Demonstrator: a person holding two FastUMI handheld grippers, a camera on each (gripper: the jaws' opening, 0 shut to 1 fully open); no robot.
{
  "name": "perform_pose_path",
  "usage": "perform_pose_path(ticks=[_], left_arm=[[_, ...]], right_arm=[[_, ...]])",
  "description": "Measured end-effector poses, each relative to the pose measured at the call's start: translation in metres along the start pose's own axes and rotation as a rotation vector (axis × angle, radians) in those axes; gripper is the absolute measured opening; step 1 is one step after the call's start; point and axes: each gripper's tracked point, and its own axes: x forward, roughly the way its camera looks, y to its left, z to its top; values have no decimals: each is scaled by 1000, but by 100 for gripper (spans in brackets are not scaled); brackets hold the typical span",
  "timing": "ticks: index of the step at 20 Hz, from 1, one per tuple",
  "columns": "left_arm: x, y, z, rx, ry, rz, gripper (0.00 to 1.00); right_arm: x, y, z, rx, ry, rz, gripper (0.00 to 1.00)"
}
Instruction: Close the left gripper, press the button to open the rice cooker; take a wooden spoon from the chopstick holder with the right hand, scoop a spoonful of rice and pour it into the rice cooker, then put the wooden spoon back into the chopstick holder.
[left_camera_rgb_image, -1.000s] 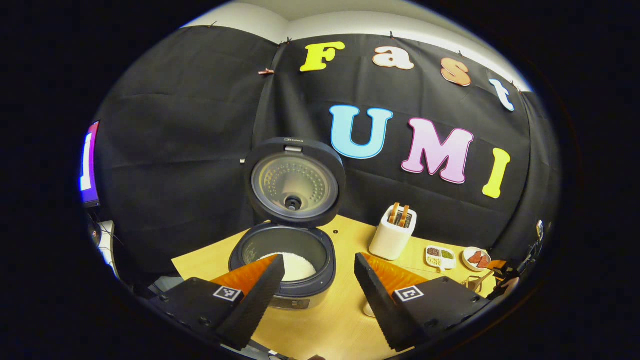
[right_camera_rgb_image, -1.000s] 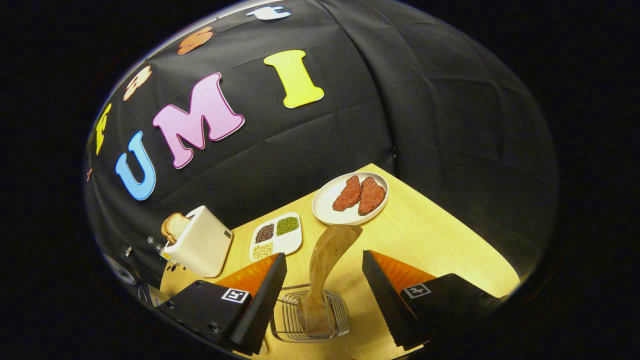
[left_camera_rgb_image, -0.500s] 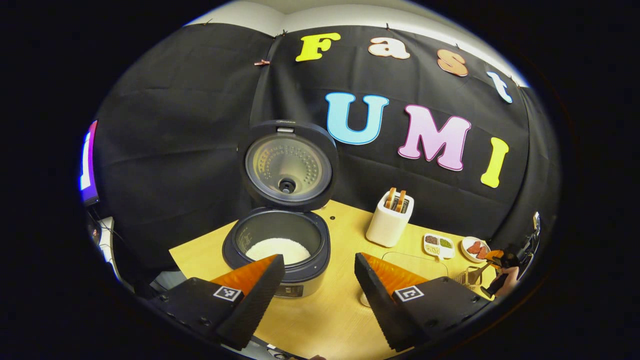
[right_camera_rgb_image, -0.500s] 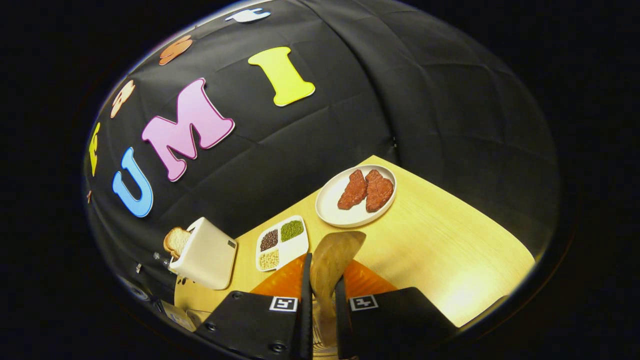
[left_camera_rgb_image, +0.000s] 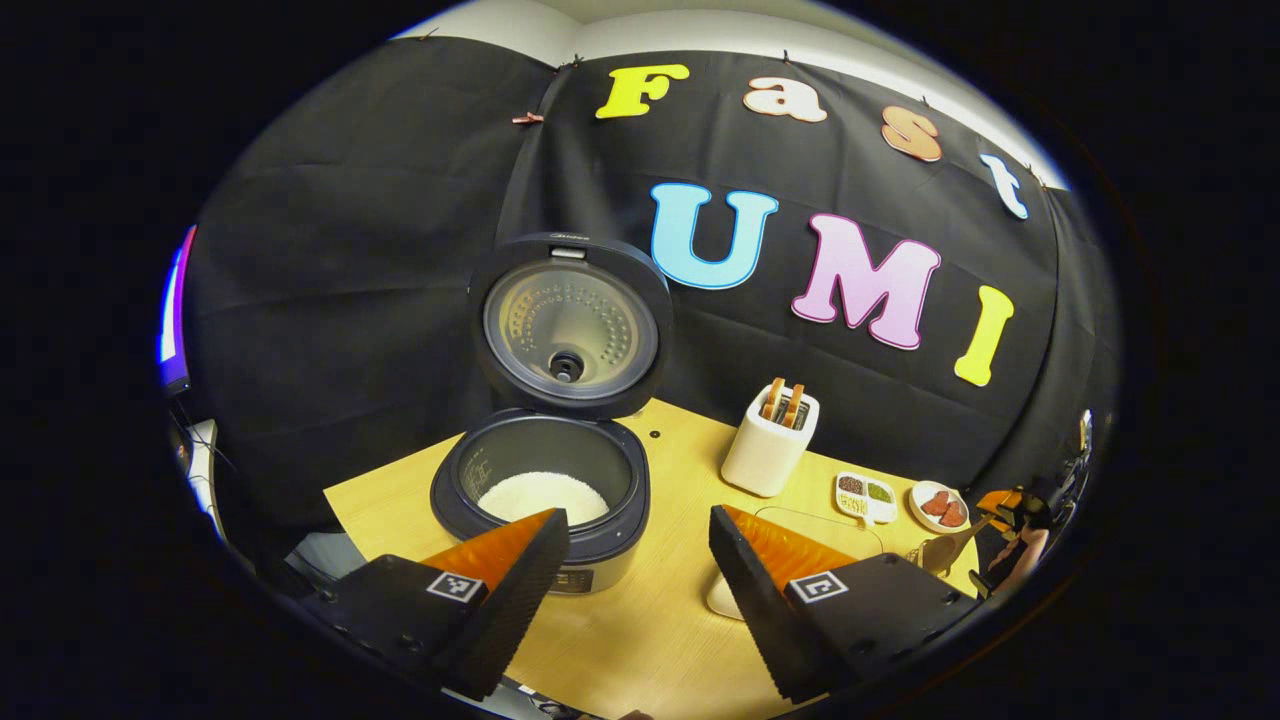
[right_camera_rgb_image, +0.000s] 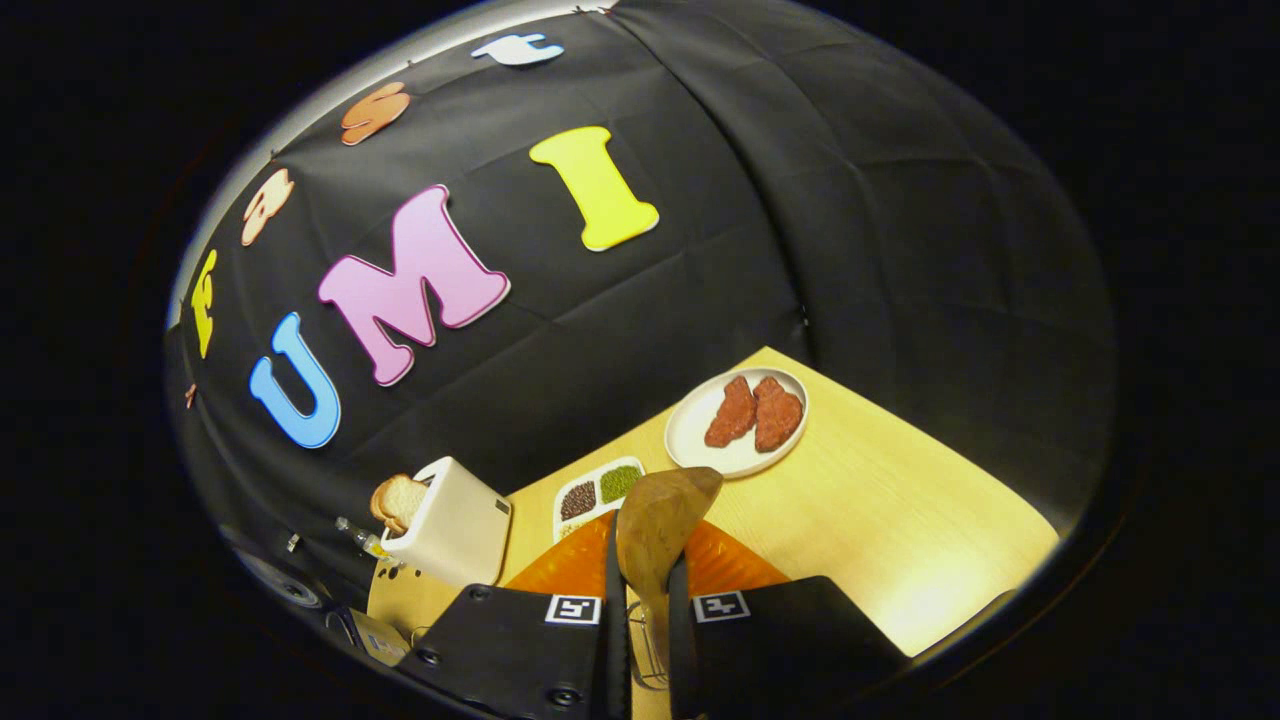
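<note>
The rice cooker (left_camera_rgb_image: 545, 480) stands open with its lid (left_camera_rgb_image: 568, 325) upright and white rice (left_camera_rgb_image: 543, 494) in the pot. My left gripper (left_camera_rgb_image: 640, 545) hangs open in front of it, holding nothing. My right gripper (right_camera_rgb_image: 640, 600) is shut on the handle of the wooden spoon (right_camera_rgb_image: 660, 510), whose bowl points up and away. A bit of the wire chopstick holder (right_camera_rgb_image: 648, 650) shows low between the fingers. In the left gripper view, the right gripper (left_camera_rgb_image: 1010, 510) with the spoon (left_camera_rgb_image: 940, 548) is at the table's far right.
A white toaster (left_camera_rgb_image: 768, 450) (right_camera_rgb_image: 452, 522) with bread, a divided dish of grains (left_camera_rgb_image: 866, 492) (right_camera_rgb_image: 598, 488) and a plate of meat (left_camera_rgb_image: 938, 505) (right_camera_rgb_image: 738, 420) line the back of the wooden table (right_camera_rgb_image: 900, 520). A pale object (left_camera_rgb_image: 722, 598) lies behind my left gripper's right finger.
My right gripper shut on the spoon's handle in the holder and has lifted it slightly. My left gripper has drawn back from the cooker, staying open.
</note>
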Motion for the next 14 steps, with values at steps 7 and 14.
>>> perform_pose_path(ticks=[7, 14], left_arm=[[-3, 28, -3, -33, 5, -14, 96], [-2, 66, -14, -66, 32, -27, 95]], right_arm=[[-44, 88, -1, -16, -6, 169, 19], [-57, 167, -56, -73, 59, 281, 19]])
